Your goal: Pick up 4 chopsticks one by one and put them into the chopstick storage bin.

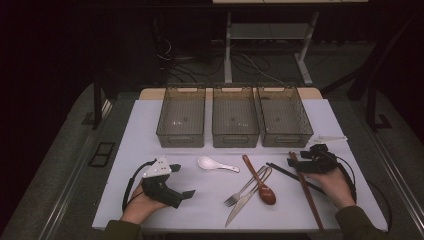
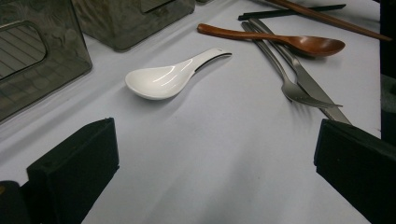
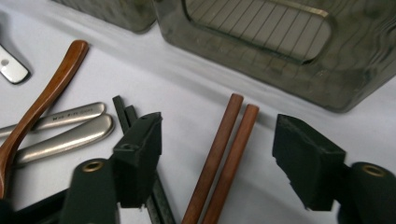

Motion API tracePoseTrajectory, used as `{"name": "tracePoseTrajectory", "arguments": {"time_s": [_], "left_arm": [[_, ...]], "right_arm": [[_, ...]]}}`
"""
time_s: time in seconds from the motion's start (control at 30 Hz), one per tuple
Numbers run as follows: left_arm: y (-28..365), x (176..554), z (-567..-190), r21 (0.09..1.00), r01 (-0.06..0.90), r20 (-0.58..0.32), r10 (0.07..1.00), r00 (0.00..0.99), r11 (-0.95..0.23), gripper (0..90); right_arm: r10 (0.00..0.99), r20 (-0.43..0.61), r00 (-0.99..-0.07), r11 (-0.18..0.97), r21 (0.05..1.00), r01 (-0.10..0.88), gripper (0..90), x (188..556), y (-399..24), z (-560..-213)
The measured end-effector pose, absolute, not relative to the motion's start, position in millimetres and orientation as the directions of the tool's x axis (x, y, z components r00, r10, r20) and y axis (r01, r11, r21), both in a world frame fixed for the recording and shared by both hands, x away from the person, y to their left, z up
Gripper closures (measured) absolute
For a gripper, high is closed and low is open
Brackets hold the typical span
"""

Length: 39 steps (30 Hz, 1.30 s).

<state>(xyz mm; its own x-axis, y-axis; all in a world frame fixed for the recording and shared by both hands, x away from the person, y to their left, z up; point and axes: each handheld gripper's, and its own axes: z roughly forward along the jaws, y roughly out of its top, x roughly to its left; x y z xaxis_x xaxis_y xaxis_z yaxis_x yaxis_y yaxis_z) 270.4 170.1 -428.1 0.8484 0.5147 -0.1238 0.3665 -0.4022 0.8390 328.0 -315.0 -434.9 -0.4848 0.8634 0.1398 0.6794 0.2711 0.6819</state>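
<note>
At the right end of the worktop [image 1: 150, 125], the right claw [image 3: 217, 154] straddles the pair of brown chopsticks [image 3: 223, 163], one jaw on each side, the pads not yet touching the wood, so it grips nothing. The brown chopsticks lie side by side, touching each other, their far tips just short of the right bin [image 3: 280, 51]. A pair of black chopsticks [image 3: 122, 112] passes under the claw's left jaw. In the high view the right claw [image 1: 300, 162] sits over the upper end of the brown pair, which runs down toward the near edge. The left claw [image 2: 215, 163] rests near the front left of the worktop with its jaws spread wide and nothing between them; the high view shows it [image 1: 182, 192] lying in the person's left hand [image 1: 137, 207]. Between the two claws lie a white spoon [image 1: 212, 164], a wooden spoon [image 1: 260, 182], a fork [image 1: 245, 189] and a knife [image 1: 242, 205], the wooden spoon crossing the fork and knife. Three bins [image 1: 235, 122] stand in a row at the back.
</note>
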Motion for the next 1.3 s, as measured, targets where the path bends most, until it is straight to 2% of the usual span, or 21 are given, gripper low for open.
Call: {"name": "tracePoseTrajectory", "arguments": {"time_s": [0.2, 0.8, 1.3], "left_arm": [[170.5, 270.9, -428.5, 0.84, 0.367, -0.127, 0.515, 0.848, -0.398, 0.0], [170.2, 270.6, -428.2, 0.838, 0.37, -0.134, 0.508, 0.851, -0.4, 0.0], [170.0, 270.6, -428.3, 0.838, 0.373, -0.137, 0.506, 0.851, -0.399, 0.0]], "right_arm": [[0.872, 0.138, -0.47, 0.275, 0.658, 0.701, 42.8, 327.8, -314.3, -437.0], [0.876, 0.135, -0.464, 0.29, 0.62, 0.729, 56.8, 329.7, -312.9, -443.4], [0.882, 0.14, -0.451, 0.28, 0.614, 0.738, 62.9, 330.2, -313.8, -443.2]]}}
